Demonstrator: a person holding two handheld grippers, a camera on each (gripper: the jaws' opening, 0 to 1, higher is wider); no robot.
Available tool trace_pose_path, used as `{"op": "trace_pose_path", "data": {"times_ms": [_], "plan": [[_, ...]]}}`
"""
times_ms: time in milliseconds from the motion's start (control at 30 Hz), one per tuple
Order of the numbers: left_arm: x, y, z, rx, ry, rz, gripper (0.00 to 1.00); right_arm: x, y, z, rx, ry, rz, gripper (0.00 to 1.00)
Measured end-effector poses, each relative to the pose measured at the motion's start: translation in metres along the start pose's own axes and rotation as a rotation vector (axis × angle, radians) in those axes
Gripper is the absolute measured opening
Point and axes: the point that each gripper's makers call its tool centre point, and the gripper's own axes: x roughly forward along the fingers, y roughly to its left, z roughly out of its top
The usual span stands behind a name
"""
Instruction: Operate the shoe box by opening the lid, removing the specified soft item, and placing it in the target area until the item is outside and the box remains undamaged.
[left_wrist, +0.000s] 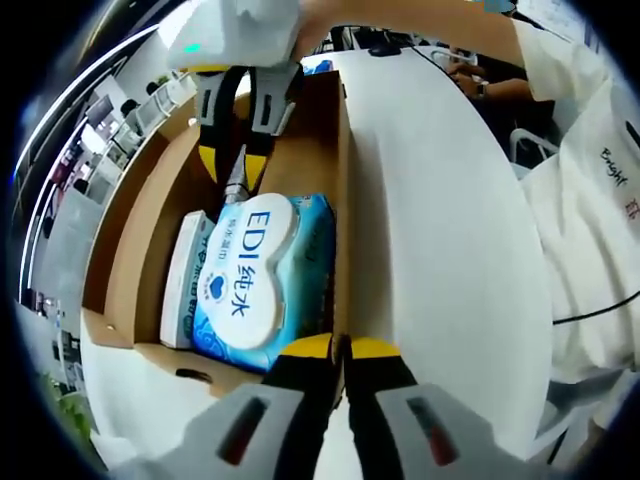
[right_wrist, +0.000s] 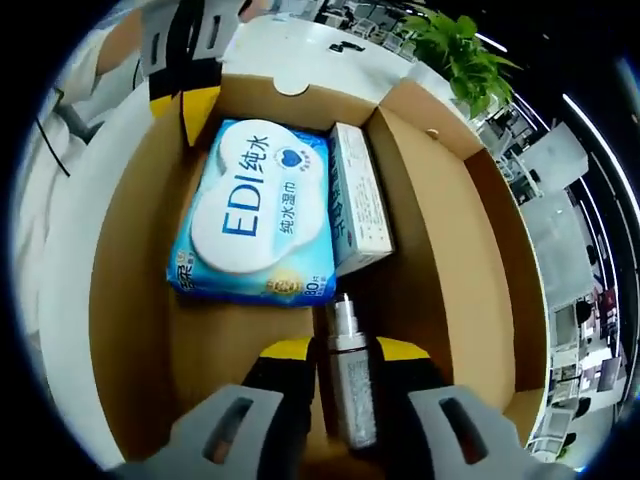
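Your right gripper (right_wrist: 335, 350) pinches a small spray bottle (right_wrist: 350, 385) inside the open shoe box (right_wrist: 130, 300) — left gripper (left_wrist: 340, 350) pressed shut at the box's near edge — so lift straight, clear of the wet-wipes pack (right_wrist: 255, 215) mid-floor against the far wall.

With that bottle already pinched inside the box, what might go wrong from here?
The right gripper holds a slim spray bottle, a hard item, while the soft wet wipes pack lies untouched; lifting the bottle out may be the wrong pick. The bottle is smooth and narrow, so it might slip. The left gripper seems clamped on the cardboard box wall; squeezing or pulling there may crease it.
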Motion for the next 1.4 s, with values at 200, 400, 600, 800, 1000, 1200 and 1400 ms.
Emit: {"op": "trace_pose_path", "data": {"times_ms": [200, 400, 600, 800, 1000, 1200, 1400], "plan": [[0.000, 0.000, 0.000, 0.003, -0.004, 0.004, 0.03, 0.012, -0.002, -0.002, -0.012, 0.030, -0.003, 0.23], [0.000, 0.000, 0.001, 0.002, -0.006, 0.003, 0.03, 0.016, -0.007, -0.005, 0.008, 0.073, 0.011, 0.21], [0.000, 0.000, 0.001, 0.003, -0.007, 0.004, 0.03, 0.012, -0.004, -0.017, 0.054, 0.145, 0.014, 0.20], [0.000, 0.000, 0.001, 0.004, -0.006, 0.005, 0.03, 0.008, -0.001, -0.025, 0.160, 0.201, 0.040, 0.20], [0.000, 0.000, 0.001, 0.004, -0.006, 0.005, 0.03, -0.003, 0.008, -0.037, 0.242, 0.284, 0.153, 0.20], [0.000, 0.000, 0.001, 0.006, -0.008, 0.006, 0.03, 0.002, -0.003, -0.034, 0.286, 0.253, 0.118, 0.28], [0.000, 0.000, 0.000, 0.003, -0.005, 0.003, 0.03, 0.007, 0.008, -0.022, 0.405, 0.204, 0.161, 0.31]]}}
